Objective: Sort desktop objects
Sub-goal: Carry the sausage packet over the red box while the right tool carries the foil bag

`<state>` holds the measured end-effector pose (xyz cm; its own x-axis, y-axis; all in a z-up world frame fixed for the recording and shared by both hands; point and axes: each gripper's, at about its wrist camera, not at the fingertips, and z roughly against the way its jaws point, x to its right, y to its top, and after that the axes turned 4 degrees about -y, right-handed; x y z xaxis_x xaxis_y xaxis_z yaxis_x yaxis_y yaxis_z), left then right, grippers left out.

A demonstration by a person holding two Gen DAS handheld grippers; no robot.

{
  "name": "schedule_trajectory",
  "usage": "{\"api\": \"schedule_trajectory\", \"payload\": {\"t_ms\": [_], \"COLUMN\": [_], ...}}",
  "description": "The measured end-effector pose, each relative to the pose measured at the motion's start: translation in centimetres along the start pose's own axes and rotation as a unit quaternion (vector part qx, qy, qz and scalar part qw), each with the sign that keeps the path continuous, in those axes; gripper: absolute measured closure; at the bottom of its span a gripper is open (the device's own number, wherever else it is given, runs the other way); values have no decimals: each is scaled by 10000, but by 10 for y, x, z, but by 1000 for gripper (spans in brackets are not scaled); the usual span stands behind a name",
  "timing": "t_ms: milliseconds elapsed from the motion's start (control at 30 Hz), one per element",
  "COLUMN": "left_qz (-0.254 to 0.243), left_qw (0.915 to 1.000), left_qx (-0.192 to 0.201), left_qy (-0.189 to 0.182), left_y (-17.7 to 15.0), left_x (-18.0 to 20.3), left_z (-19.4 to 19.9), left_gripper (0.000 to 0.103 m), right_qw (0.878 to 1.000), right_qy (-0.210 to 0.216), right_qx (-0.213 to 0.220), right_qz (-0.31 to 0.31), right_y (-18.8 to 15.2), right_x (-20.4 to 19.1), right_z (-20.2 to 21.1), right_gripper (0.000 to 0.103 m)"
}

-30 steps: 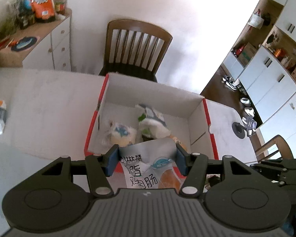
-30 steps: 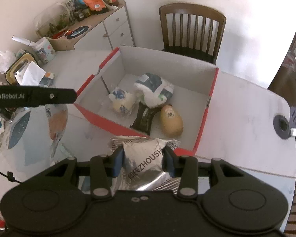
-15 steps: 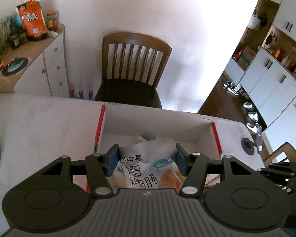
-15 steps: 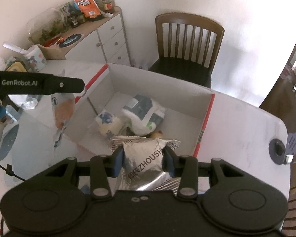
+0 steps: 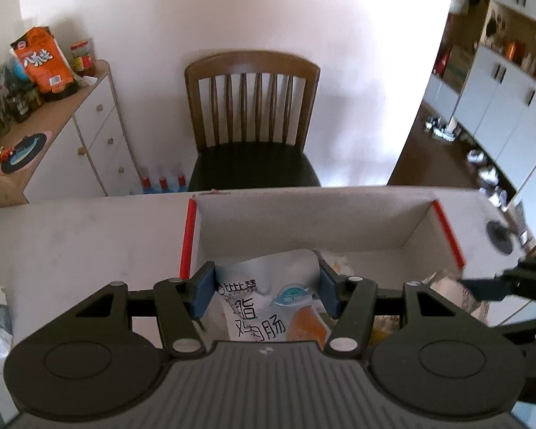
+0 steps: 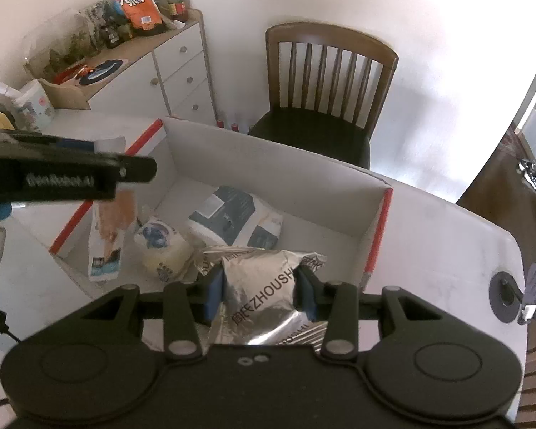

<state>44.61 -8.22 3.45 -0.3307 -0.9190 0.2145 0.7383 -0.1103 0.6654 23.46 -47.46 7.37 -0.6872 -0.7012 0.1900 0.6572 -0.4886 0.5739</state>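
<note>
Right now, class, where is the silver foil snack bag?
In the right wrist view, the silver foil bag is clamped in the right tool, at the near edge of the red-trimmed cardboard box.

The left gripper (image 5: 266, 291) points steeply downward, its blue pads (image 5: 204, 291) clamped on a white pouch (image 5: 268, 307). The right gripper (image 6: 260, 291), just beside it, also tilts down, gripping a silver packet (image 6: 259, 296).
</note>
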Motion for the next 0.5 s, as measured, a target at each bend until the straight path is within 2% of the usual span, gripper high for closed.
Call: {"api": "schedule_trajectory", "payload": {"t_ms": [300, 500], "left_qz": [-197, -259], "left_qw": [9994, 9984], "left_qx": [-270, -466], "left_qy": [120, 182], "left_y": [-13, -23], "left_x": [1, -1], "left_z": [-24, -37], "left_gripper": [45, 45], "right_qw": [9998, 9999], "right_qy": [12, 37], "right_qx": [-160, -147], "right_qz": [-96, -31], "right_y": [-14, -25], "right_x": [1, -1], "right_z": [-29, -34], "right_gripper": [60, 60]}}
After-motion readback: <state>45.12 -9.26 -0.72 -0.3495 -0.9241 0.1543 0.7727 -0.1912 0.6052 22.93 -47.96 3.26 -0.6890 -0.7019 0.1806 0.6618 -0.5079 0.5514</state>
